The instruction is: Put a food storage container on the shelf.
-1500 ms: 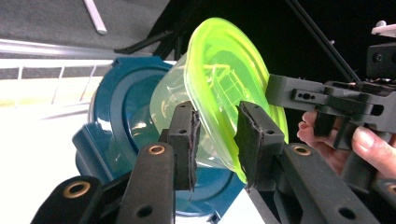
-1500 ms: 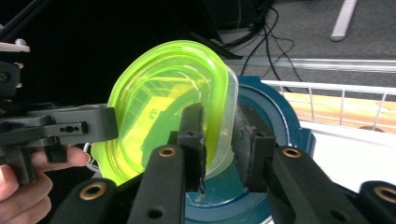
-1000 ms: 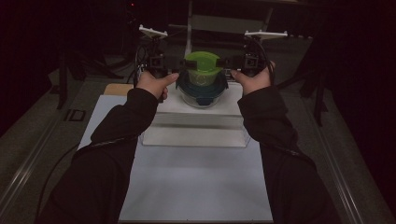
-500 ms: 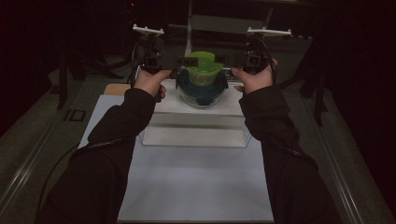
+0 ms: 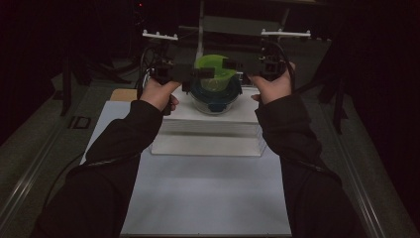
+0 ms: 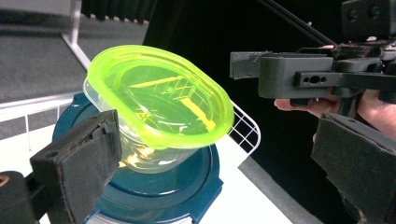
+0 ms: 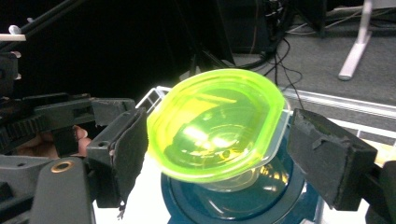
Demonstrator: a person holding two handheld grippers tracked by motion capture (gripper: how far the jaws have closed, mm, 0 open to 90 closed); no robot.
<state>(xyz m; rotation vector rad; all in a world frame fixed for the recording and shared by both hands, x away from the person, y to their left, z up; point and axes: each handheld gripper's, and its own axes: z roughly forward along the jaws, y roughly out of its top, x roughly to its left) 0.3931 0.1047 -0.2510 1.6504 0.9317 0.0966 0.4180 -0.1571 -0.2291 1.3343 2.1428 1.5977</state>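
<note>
Two grippers' jaws just opened, green-lidded tub (image 5: 214, 74) between, clear of its rim.

The high view looks forward and down over the white table (image 5: 208, 198) from the person's side, at a distance. Each gripper view sits close, facing inward from opposite sides; all three share the green-lidded container (image 5: 214, 69) (image 6: 159, 98) (image 7: 215, 126).
</note>
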